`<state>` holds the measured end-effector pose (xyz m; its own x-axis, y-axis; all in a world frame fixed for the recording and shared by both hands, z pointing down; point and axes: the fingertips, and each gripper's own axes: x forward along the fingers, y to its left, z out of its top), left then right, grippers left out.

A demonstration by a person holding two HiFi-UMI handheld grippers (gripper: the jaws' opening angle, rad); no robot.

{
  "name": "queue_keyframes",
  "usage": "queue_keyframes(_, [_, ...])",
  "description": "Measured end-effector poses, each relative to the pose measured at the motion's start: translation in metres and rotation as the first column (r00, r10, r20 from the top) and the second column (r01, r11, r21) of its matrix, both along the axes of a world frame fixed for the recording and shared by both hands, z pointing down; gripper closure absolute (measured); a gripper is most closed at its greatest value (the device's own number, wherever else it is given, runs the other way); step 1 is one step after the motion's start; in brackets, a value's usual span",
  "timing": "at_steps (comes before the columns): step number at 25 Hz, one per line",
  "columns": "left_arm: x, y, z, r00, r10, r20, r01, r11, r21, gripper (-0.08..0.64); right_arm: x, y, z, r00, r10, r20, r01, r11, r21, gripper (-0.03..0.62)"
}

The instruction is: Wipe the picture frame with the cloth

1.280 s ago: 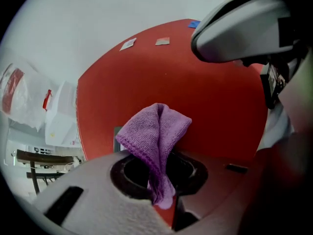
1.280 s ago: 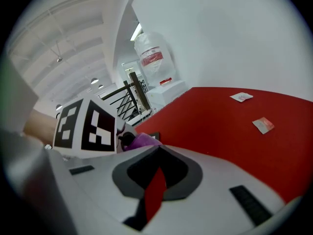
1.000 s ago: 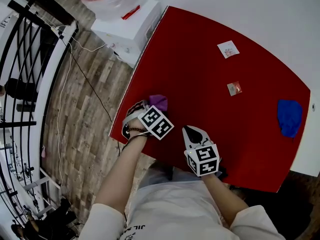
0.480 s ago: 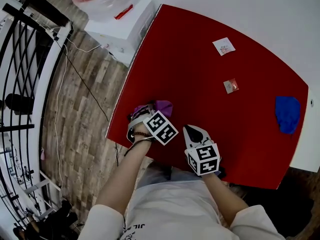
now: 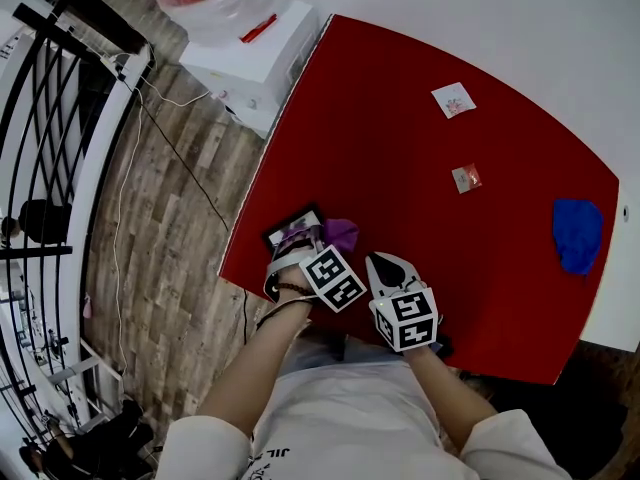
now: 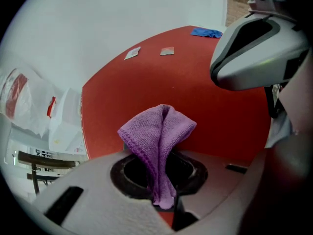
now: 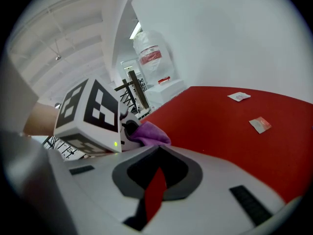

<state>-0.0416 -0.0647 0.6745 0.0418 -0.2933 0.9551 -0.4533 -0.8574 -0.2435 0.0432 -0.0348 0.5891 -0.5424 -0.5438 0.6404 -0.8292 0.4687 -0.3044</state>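
A purple cloth sticks up from my left gripper, which is shut on it near the red table's left front edge. Just left of the cloth lies the picture frame, dark with a pale border, flat at the table's rim. In the left gripper view the cloth rises folded out of the closed jaws of the left gripper. My right gripper rests close beside on the right, shut with nothing in it. From the right gripper I see the cloth behind the left marker cube.
A blue cloth lies at the table's far right. Two small packets sit farther back. Beyond the table's left corner stands a white box with a plastic bag on top. A black railing runs along the floor's left side.
My left gripper has slid with the cloth toward me and toward the right gripper, uncovering the picture frame at the table's left edge. The right gripper has stayed put.
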Motion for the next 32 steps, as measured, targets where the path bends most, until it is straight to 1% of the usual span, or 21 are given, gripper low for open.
queue_keyframes(2, [-0.005, -0.003, -0.01, 1.0, 0.004, 0.004, -0.004, 1.0, 0.019, 0.497, 0.001, 0.0, 0.0, 1.0, -0.004, -0.005, 0.004, 1.0, 0.002, 0.588])
queue_keyframes(3, [-0.006, -0.002, -0.017, 1.0, 0.001, -0.006, -0.001, 1.0, 0.03, 0.497, 0.001, 0.0, -0.001, 1.0, -0.006, -0.007, 0.006, 1.0, 0.004, 0.588])
queue_keyframes(5, [-0.009, 0.0, -0.033, 0.997, -0.034, -0.073, 0.038, 0.998, 0.054, 0.497, 0.0, -0.001, -0.004, 1.0, -0.014, -0.01, 0.014, 1.0, 0.013, 0.588])
queue_keyframes(6, [-0.011, 0.002, -0.042, 0.99, -0.071, -0.123, 0.08, 0.995, 0.067, 0.497, -0.001, -0.001, -0.007, 1.0, -0.019, -0.013, 0.019, 1.0, 0.018, 0.588])
queue_keyframes(7, [-0.016, 0.004, -0.05, 0.977, -0.119, -0.177, 0.135, 0.988, 0.077, 0.497, -0.002, -0.001, -0.009, 1.0, -0.025, -0.015, 0.026, 0.999, 0.023, 0.588])
queue_keyframes(8, [-0.021, 0.006, -0.059, 0.956, -0.175, -0.235, 0.199, 0.977, 0.082, 0.497, -0.004, -0.001, -0.012, 0.999, -0.032, -0.016, 0.032, 0.999, 0.028, 0.588])
queue_keyframes(9, [-0.027, 0.009, -0.066, 0.927, -0.233, -0.295, 0.268, 0.96, 0.082, 0.497, -0.006, 0.0, -0.014, 0.999, -0.038, -0.018, 0.039, 0.999, 0.032, 0.588])
queue_keyframes(10, [-0.033, 0.013, -0.073, 0.889, -0.289, -0.355, 0.337, 0.938, 0.079, 0.497, -0.007, 0.0, -0.017, 0.999, -0.045, -0.019, 0.046, 0.998, 0.037, 0.588])
queue_keyframes(11, [-0.039, 0.016, -0.081, 0.845, -0.339, -0.413, 0.402, 0.912, 0.075, 0.497, -0.008, 0.001, -0.019, 0.998, -0.052, -0.021, 0.053, 0.998, 0.042, 0.588])
queue_keyframes(13, [-0.051, 0.023, -0.1, 0.747, -0.412, -0.522, 0.522, 0.85, 0.076, 0.497, -0.011, 0.004, -0.025, 0.998, -0.066, -0.024, 0.067, 0.997, 0.049, 0.588])
queue_keyframes(15, [-0.065, 0.031, -0.125, 0.634, -0.463, -0.619, 0.633, 0.771, 0.071, 0.497, -0.014, 0.009, -0.032, 0.996, -0.08, -0.026, 0.081, 0.995, 0.053, 0.588])
queue_keyframes(17, [-0.077, 0.045, -0.146, 0.517, -0.501, -0.694, 0.725, 0.688, 0.043, 0.497, -0.02, 0.014, -0.04, 0.995, -0.094, -0.026, 0.095, 0.994, 0.059, 0.588])
queue_keyframes(18, [-0.082, 0.053, -0.154, 0.468, -0.508, -0.723, 0.756, 0.654, 0.03, 0.497, -0.023, 0.016, -0.044, 0.995, -0.101, -0.027, 0.103, 0.993, 0.063, 0.588])
queue_keyframes(19, [-0.085, 0.062, -0.16, 0.432, -0.508, -0.745, 0.778, 0.628, 0.022, 0.497, -0.027, 0.018, -0.048, 0.994, -0.109, -0.028, 0.11, 0.992, 0.067, 0.588])
queue_keyframes(20, [-0.087, 0.071, -0.166, 0.407, -0.505, -0.761, 0.793, 0.608, 0.02, 0.497, -0.031, 0.02, -0.053, 0.993, -0.117, -0.029, 0.119, 0.99, 0.073, 0.588])
queue_keyframes(23, [-0.096, 0.094, -0.175, 0.356, -0.5, -0.79, 0.833, 0.552, 0.026, 0.497, -0.043, 0.028, -0.066, 0.99, -0.137, -0.018, 0.138, 0.987, 0.083, 0.588])
queue_keyframes(27, [-0.11, 0.11, -0.181, 0.313, -0.489, -0.814, 0.873, 0.486, 0.043, 0.497, -0.054, 0.041, -0.079, 0.99, -0.143, -0.017, 0.144, 0.986, 0.085, 0.588])
queue_keyframes(28, [-0.113, 0.112, -0.182, 0.301, -0.487, -0.82, 0.879, 0.476, 0.04, 0.497, -0.056, 0.044, -0.081, 0.989, -0.145, -0.019, 0.146, 0.986, 0.086, 0.588])
queue_keyframes(29, [-0.114, 0.113, -0.185, 0.295, -0.483, -0.825, 0.882, 0.47, 0.039, 0.497, -0.058, 0.047, -0.083, 0.989, -0.147, -0.022, 0.149, 0.985, 0.088, 0.588])
queue_keyframes(30, [-0.114, 0.114, -0.187, 0.293, -0.476, -0.829, 0.882, 0.469, 0.042, 0.497, -0.06, 0.048, -0.084, 0.988, -0.151, -0.026, 0.153, 0.984, 0.09, 0.588])
queue_keyframes(32, [-0.113, 0.113, -0.193, 0.304, -0.459, -0.835, 0.878, 0.476, 0.058, 0.497, -0.062, 0.048, -0.087, 0.987, -0.157, -0.031, 0.16, 0.982, 0.097, 0.588])
